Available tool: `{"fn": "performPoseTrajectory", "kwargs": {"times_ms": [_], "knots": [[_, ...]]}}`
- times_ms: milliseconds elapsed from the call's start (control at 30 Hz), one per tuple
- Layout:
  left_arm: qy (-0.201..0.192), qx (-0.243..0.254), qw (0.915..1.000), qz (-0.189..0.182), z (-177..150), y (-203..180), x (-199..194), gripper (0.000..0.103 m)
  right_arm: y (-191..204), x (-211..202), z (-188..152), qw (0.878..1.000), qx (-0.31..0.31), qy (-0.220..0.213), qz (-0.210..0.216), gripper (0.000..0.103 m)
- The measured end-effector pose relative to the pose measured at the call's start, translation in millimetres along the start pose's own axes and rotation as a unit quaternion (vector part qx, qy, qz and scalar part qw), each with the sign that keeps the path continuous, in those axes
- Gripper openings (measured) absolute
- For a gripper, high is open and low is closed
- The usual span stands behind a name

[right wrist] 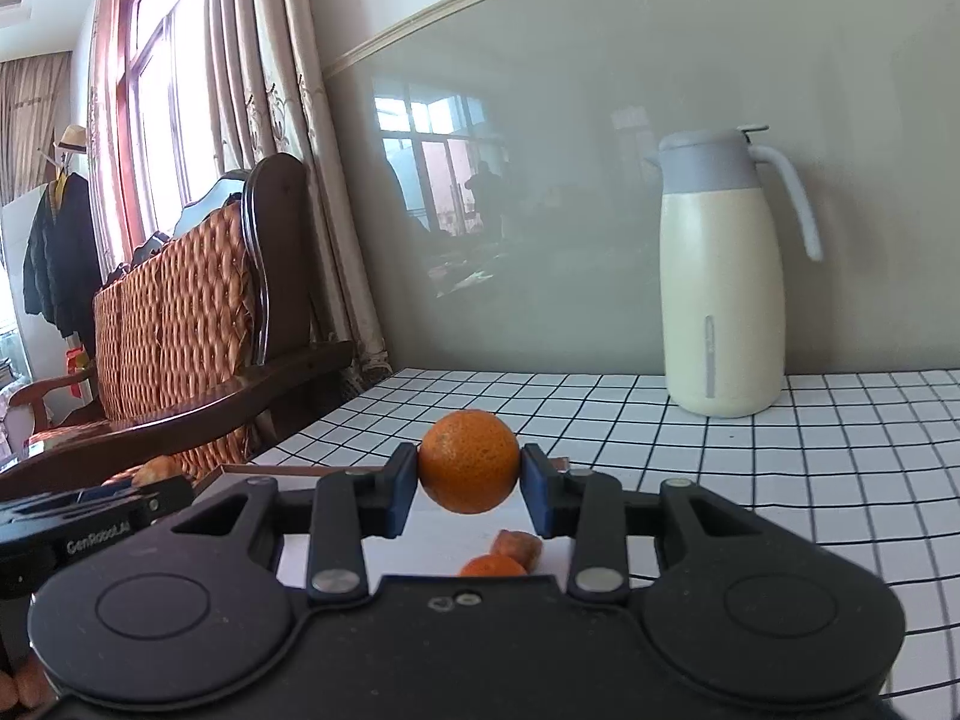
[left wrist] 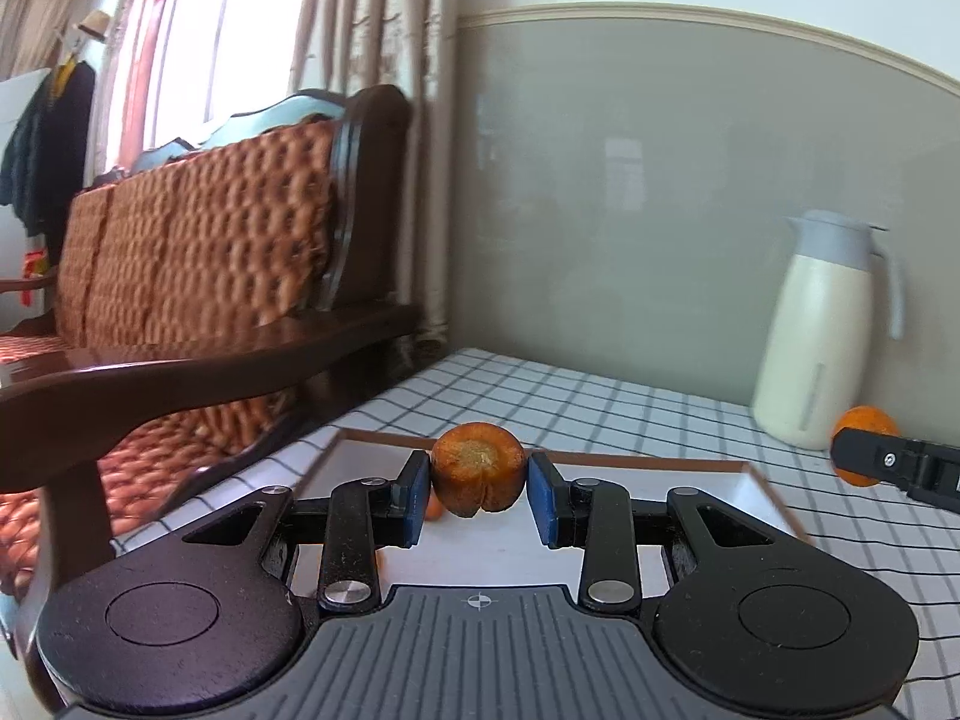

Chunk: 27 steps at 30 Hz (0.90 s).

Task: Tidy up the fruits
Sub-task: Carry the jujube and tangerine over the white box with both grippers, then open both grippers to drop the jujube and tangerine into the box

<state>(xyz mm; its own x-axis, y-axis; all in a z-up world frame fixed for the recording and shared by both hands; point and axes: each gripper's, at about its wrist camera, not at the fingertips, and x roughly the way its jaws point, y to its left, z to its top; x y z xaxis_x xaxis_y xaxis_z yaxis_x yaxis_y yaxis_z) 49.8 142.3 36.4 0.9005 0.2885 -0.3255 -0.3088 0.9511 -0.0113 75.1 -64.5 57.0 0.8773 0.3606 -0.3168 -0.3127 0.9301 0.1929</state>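
Note:
My left gripper (left wrist: 478, 483) is shut on a carrot chunk (left wrist: 477, 468), cut end facing the camera, held above a white tray with a brown rim (left wrist: 660, 467). My right gripper (right wrist: 469, 474) is shut on a round orange (right wrist: 468, 459) and holds it above the same tray (right wrist: 444, 540). In the right wrist view a carrot piece (right wrist: 518, 545) and another orange (right wrist: 492, 566) lie in the tray below. The right gripper also shows at the right edge of the left wrist view (left wrist: 900, 465), with its orange (left wrist: 864, 420) partly hidden. The left gripper shows at the left of the right wrist view (right wrist: 90, 516).
A cream and grey thermos jug (right wrist: 723, 276) stands at the back of the table against the wall. The table has a white checked cloth (right wrist: 780, 468). A wooden armchair with a woven cushion (left wrist: 198, 252) stands close to the table's left edge.

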Motion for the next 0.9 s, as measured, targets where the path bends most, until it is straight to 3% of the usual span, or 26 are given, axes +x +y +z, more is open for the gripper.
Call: {"fn": "performPoseTrajectory", "kwargs": {"times_ms": [667, 733, 767, 800, 833, 867, 900], "knots": [[0.012, -0.011, 0.9993, 0.034, -5.4, 17.5, 32.0, 0.035, 10.0, 53.1, -11.5, 0.999, 0.005, 0.036, -0.033, 0.029], [0.019, -0.014, 0.9991, 0.035, -5.9, 18.3, 37.2, 0.035, 10.0, 59.3, -12.3, 0.998, 0.001, 0.045, -0.044, 0.034], [0.024, -0.011, 0.9989, 0.038, -6.7, 17.6, 41.7, 0.036, 10.4, 63.5, -12.3, 0.997, -0.004, 0.052, -0.053, 0.053], [0.037, -0.005, 0.9984, 0.044, -7.4, 16.4, 49.5, 0.041, 10.2, 64.1, -12.9, 0.997, -0.004, 0.049, -0.065, 0.078], [0.054, -0.004, 0.9974, 0.047, -8.3, 16.1, 56.7, 0.077, 9.9, 60.8, -13.0, 0.997, 0.0, 0.036, -0.073, 0.082], [0.07, -0.005, 0.9961, 0.053, -8.0, 16.1, 62.2, 0.099, 9.4, 54.5, -11.4, 0.997, 0.002, 0.019, -0.077, 0.084], [0.063, -0.008, 0.9958, 0.067, -7.2, 15.6, 60.4, 0.103, 9.3, 49.0, -8.4, 0.997, 0.001, 0.006, -0.076, 0.09]]}}
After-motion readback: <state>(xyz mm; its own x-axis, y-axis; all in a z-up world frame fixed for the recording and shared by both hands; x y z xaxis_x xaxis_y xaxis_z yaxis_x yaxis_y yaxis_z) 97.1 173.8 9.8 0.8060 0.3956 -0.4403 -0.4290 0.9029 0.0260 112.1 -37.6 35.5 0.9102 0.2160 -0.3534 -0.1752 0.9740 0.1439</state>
